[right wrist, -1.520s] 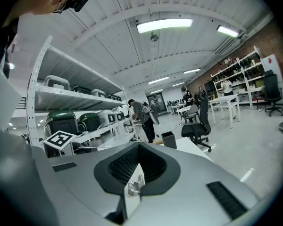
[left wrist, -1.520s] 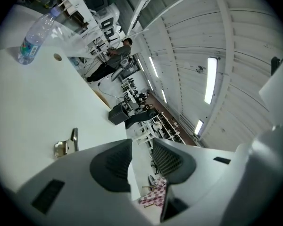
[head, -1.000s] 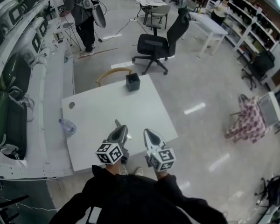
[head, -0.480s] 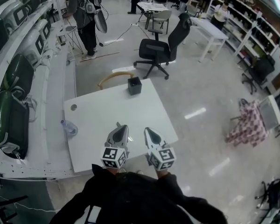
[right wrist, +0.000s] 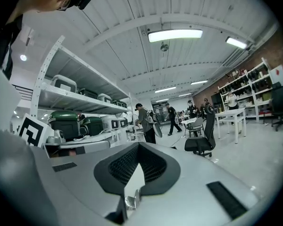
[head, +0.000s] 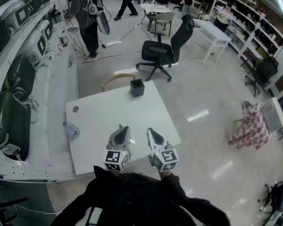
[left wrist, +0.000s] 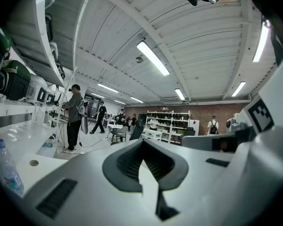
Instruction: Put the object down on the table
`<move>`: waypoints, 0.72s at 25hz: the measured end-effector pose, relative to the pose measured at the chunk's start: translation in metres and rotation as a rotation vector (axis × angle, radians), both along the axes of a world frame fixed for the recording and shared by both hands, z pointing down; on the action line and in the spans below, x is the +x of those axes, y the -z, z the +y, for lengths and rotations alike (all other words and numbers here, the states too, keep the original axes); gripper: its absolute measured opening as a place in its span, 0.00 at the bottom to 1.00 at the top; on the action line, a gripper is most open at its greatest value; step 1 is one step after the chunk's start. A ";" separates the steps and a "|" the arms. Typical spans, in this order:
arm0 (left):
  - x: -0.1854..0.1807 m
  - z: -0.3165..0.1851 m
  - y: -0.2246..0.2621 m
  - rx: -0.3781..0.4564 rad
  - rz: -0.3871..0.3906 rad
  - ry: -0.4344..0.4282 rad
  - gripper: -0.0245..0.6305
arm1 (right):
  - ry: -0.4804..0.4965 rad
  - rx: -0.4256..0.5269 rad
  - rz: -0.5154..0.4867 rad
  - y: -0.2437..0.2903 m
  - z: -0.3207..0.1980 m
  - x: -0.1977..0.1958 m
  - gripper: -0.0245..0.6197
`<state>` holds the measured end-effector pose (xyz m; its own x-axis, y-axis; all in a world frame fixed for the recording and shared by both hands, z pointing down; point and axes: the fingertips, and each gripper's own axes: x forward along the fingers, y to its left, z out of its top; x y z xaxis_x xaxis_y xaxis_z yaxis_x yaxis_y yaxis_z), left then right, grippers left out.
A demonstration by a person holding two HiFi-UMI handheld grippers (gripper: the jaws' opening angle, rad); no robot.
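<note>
We are holding left tool (head: 121, 130) and right tool (head: 152, 133) closed, empty, above the worktop (head: 108, 119); nothing seems left to place.

No word, brand or number is legible anywhere; the only signs are black-and-white square markers on the cubes of the left gripper (head: 121, 128) and right gripper (head: 150, 131), lower centre of the head view.

The left gripper (head: 124, 128) and the right gripper (head: 151, 131) are hovering side by side close to the body, both pointing forward, each with jaws pressed together.
</note>
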<state>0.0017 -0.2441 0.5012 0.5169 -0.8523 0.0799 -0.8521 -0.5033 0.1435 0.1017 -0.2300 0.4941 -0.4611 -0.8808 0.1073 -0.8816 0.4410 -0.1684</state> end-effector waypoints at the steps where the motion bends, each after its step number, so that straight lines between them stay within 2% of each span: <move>1: 0.000 0.000 0.000 -0.002 0.004 0.002 0.04 | 0.002 0.002 -0.006 0.000 0.000 -0.001 0.02; 6: -0.002 0.000 -0.002 -0.009 0.008 0.005 0.04 | -0.027 -0.003 0.022 0.002 -0.002 0.004 0.02; 10: -0.004 0.000 -0.005 -0.012 0.007 0.004 0.04 | -0.016 -0.003 -0.002 -0.001 -0.001 0.001 0.02; 18: -0.002 0.001 -0.004 -0.010 0.007 0.004 0.04 | -0.007 -0.016 0.015 -0.001 0.002 0.002 0.02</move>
<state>-0.0007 -0.2428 0.5053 0.5142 -0.8534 0.0850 -0.8530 -0.4987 0.1540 0.1035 -0.2281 0.4953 -0.4533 -0.8820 0.1286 -0.8870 0.4323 -0.1622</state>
